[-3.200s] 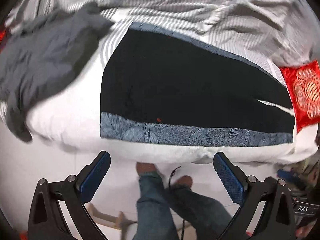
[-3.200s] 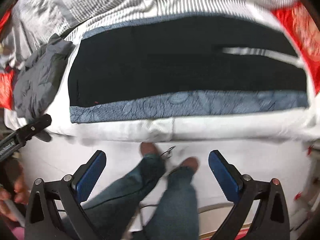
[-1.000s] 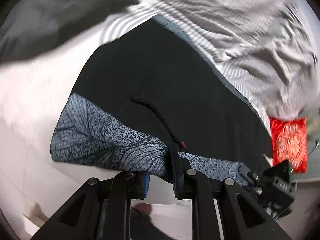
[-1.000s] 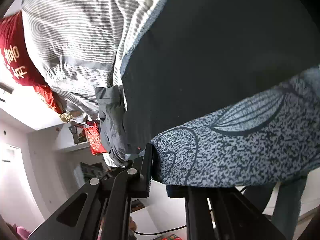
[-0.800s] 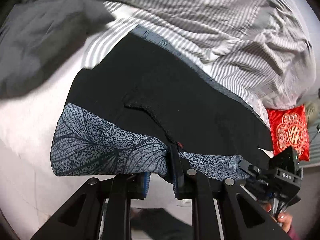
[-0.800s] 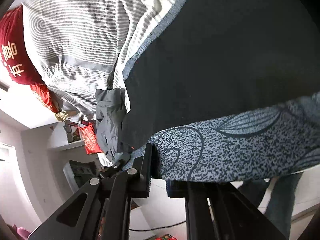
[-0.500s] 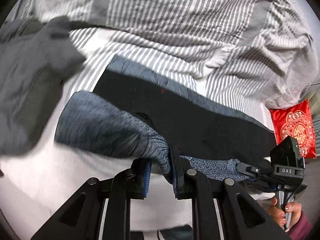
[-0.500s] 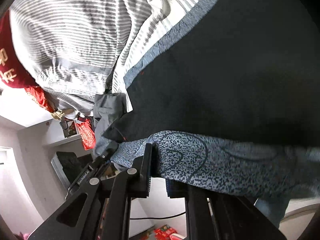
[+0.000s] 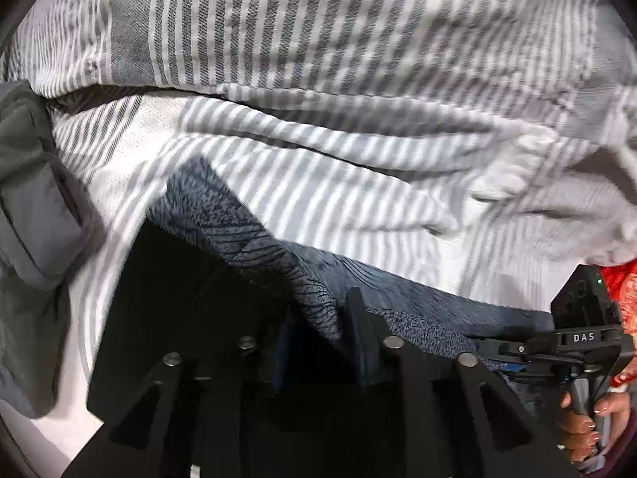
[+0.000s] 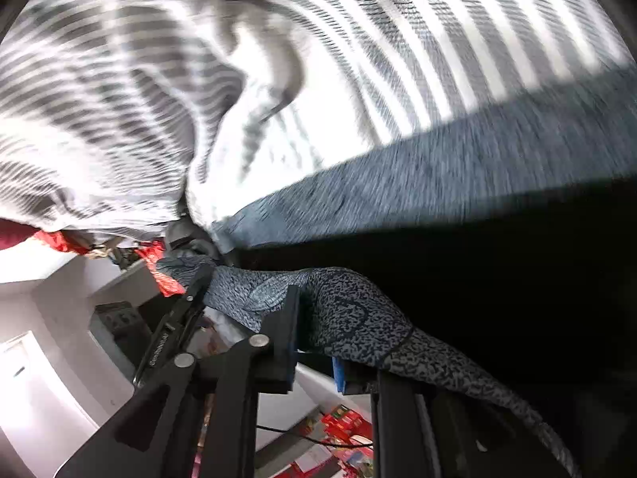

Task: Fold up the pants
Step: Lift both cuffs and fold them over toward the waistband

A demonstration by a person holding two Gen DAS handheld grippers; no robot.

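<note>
Folding pants (image 9: 254, 235) lengthwise: left gripper (image 9: 318, 330) is opening around the patterned edge, right gripper (image 10: 314, 342) is still pinching it; releasing is coming next.

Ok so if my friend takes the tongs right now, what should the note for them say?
Left tongs: opening, with the patterned edge of the pants between them, seemingly loose.
Right tongs: shut on the same edge further along.
The pants lie on the striped bedding, with the held edge brought over to the far patterned edge.
Done: lengthwise fold nearly laid.
Left to do: let go, smooth it, then probably fold end to end.
</note>
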